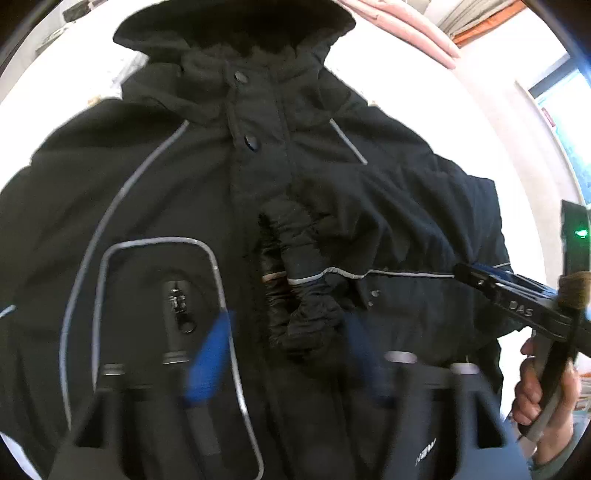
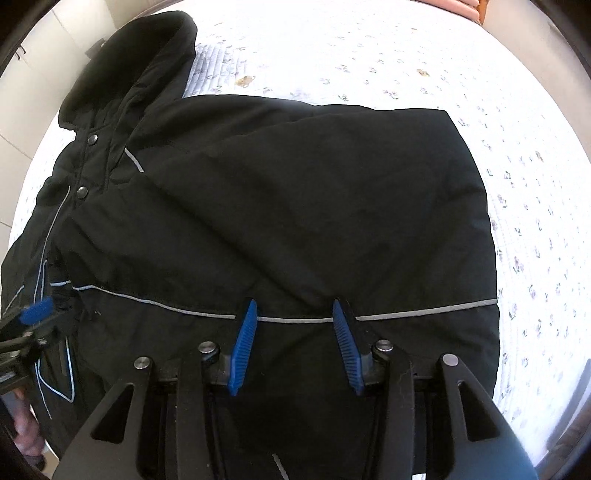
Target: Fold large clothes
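Note:
A black hooded jacket (image 1: 177, 166) with grey piping lies front-up on a white bedspread (image 2: 406, 55), hood away from me. Its right sleeve (image 2: 295, 206) is folded across the chest, the cuff (image 1: 306, 280) near the middle placket. My left gripper (image 1: 288, 325) is open and blurred, hovering above the jacket beside the cuff, holding nothing. It also shows at the left edge of the right wrist view (image 2: 37, 314). My right gripper (image 2: 295, 314) is open, its blue fingers (image 2: 243, 343) over the folded sleeve at the grey stripe. It shows in the left wrist view (image 1: 480, 277) at the sleeve's edge.
The floral white bedspread extends to the right of the jacket (image 2: 517, 184). A pink pillow (image 1: 406, 26) lies at the head of the bed. White cupboards (image 2: 22, 92) stand at the far left. A window (image 1: 569, 122) is at the right.

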The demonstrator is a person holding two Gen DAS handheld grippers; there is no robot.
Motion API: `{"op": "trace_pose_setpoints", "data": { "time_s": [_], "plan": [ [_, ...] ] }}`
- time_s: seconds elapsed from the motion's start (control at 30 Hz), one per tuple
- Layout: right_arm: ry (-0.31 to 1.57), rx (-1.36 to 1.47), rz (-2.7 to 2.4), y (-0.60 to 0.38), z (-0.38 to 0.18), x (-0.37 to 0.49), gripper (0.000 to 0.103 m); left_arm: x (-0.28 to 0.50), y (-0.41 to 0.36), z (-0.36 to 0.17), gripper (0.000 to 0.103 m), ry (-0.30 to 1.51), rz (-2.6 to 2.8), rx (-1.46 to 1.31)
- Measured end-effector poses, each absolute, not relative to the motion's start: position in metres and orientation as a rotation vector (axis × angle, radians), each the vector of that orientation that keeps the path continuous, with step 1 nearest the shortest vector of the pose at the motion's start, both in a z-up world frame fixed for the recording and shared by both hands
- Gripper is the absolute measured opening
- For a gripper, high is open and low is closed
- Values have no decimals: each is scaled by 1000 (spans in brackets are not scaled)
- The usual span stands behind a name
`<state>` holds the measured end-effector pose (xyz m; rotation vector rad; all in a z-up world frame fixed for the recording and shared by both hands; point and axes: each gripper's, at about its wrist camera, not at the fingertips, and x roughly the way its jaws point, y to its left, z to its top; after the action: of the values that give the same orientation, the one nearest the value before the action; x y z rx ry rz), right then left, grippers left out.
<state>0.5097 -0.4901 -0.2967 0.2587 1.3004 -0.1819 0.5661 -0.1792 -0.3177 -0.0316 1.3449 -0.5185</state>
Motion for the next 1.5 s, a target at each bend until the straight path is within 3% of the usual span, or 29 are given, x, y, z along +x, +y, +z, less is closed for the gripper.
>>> {"op": "trace_pose_setpoints", "data": {
  "time_s": [0.3,0.57,0.77,0.87,0.93,1.0,1.27,1.5],
  "plan": [
    [1293,315,-162,-482,-283,517,48,551,-151,-275,15,1222,-562,-81],
    [1231,385,-106,-455,-246,509,48,552,-66,-223,14,1100,-431,-119],
    [1250,292,-74,-416,-255,525,52,562,-3,-258,15,1198,-276,-103],
    [1311,266,-103,-408,-284,536,52,561,-1,-288,26,1284,-250,-54],
    [1392,235,-127,-404,-315,543,53,559,0,-292,44,1295,-224,-38],
    [1373,199,-123,-397,-318,546,58,557,5,-280,51,1258,-199,-41],
    [1342,209,-103,-390,-294,541,58,560,-35,-218,54,1108,-343,-21],
    [1349,152,-24,-347,-287,511,57,575,-88,-288,54,1255,-445,-1]
  ]
}}
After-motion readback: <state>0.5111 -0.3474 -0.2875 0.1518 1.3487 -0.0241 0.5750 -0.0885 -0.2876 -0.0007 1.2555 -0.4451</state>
